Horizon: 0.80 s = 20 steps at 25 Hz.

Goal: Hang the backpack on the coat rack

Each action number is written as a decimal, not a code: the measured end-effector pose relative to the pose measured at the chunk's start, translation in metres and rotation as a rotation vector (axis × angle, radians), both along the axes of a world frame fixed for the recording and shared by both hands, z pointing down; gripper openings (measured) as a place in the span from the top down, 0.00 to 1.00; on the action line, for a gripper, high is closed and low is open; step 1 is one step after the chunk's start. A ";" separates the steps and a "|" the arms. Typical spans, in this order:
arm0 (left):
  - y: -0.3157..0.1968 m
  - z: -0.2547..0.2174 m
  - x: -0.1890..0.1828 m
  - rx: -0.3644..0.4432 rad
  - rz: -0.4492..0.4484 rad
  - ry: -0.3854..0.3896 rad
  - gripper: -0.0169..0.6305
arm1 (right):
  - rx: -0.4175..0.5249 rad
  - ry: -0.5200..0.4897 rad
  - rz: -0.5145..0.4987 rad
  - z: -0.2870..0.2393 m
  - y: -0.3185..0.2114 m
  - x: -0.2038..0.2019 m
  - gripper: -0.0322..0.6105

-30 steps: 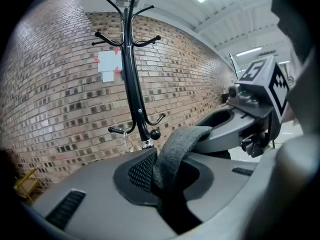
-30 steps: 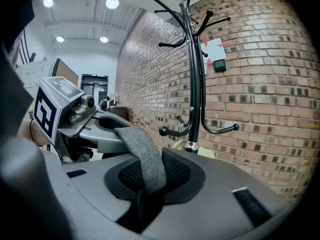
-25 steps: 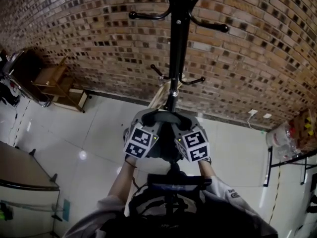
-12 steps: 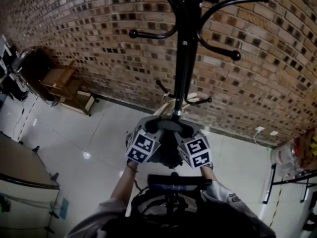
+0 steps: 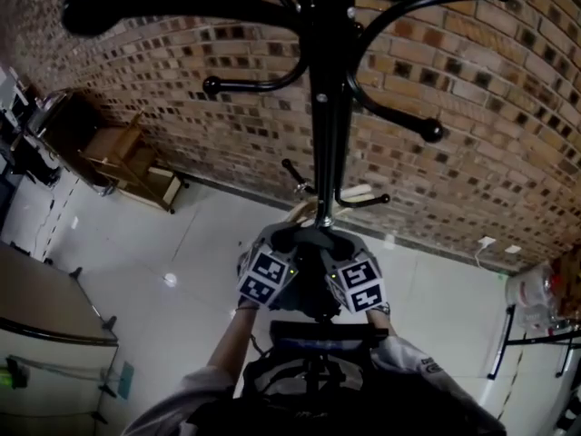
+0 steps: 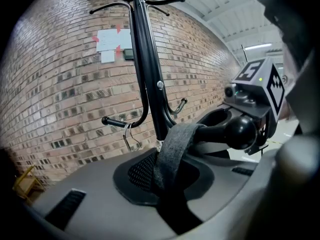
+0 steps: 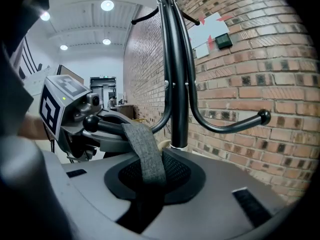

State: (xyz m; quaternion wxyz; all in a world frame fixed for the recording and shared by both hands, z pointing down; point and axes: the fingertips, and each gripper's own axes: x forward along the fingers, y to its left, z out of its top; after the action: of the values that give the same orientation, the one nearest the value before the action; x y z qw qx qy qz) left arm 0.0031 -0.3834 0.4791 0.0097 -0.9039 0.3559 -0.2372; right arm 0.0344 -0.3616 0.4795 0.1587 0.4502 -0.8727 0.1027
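A black coat rack pole [image 5: 329, 107] stands before a brick wall, its curved hooks spreading overhead. Both grippers hold up the grey backpack [image 5: 338, 242] right at the pole: my left gripper [image 5: 270, 272] on its left side, my right gripper [image 5: 356, 280] on its right. The jaws are buried under the backpack's top, which fills the bottom of both gripper views. The grey handle strap [image 6: 172, 149] is looped over a black ball-tipped hook [image 6: 240, 131]. From the right gripper view the same strap [image 7: 145, 154] drapes over that hook [image 7: 107, 125].
A brick wall [image 5: 472, 153] lies close behind the rack. A wooden stand [image 5: 127, 166] sits on the floor at the left and a table edge [image 5: 45, 316] at the lower left. A metal frame with a clear bag [image 5: 536, 289] stands at the right. Lower hooks [image 5: 359, 198] jut out below.
Both grippers have carried the backpack closer to the pole and slightly down. The rack's upper hooks now loom larger overhead.
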 end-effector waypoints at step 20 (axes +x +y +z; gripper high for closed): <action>0.010 0.004 0.001 0.009 -0.062 0.017 0.87 | 0.017 0.034 0.028 0.003 0.008 0.000 0.79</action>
State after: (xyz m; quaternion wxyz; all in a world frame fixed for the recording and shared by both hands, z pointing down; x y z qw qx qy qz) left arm 0.0040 -0.3734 0.4836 0.0034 -0.8943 0.3847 -0.2283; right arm 0.0343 -0.3537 0.4826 0.1680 0.4652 -0.8644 0.0899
